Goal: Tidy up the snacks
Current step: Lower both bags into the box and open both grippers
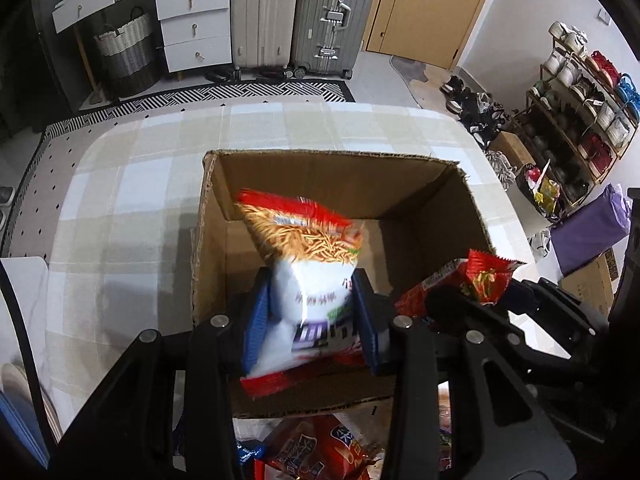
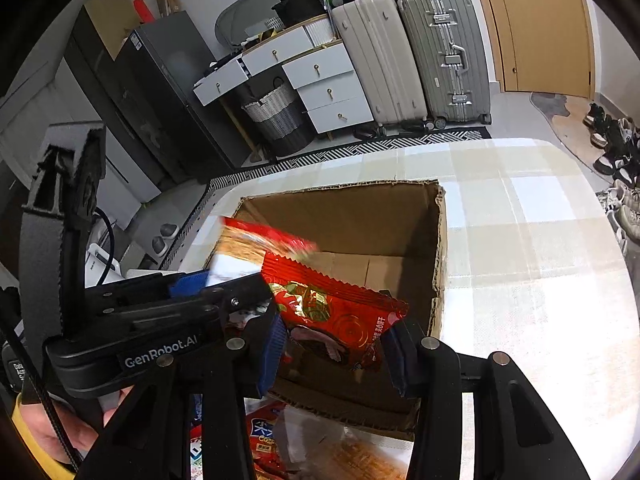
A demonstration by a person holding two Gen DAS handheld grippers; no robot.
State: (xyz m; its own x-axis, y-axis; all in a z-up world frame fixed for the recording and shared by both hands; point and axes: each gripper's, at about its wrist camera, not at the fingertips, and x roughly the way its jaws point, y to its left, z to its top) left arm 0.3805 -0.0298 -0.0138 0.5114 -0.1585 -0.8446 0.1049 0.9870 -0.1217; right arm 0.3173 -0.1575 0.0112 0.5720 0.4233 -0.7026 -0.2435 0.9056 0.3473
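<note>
Both hand-held grippers over cardboard box (image 1: 320, 176): left (image 1: 312, 312) clamps noodle-snack bag (image 1: 308, 264), right (image 2: 336, 344) clamps red packet (image 2: 336, 312).

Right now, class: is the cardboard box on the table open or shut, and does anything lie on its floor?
Open: the cardboard box has no top cover, so its inner walls and bare floor show. Nothing lies on the visible floor; the near part is hidden.

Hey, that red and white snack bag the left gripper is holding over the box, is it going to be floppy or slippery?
Probably floppy: the snack bag bulges and leans above the left gripper pinching its lower half. Its glossy film looks slippery, so it might slide. It seems light and puffy, likely dropping softly into the cardboard box.
</note>
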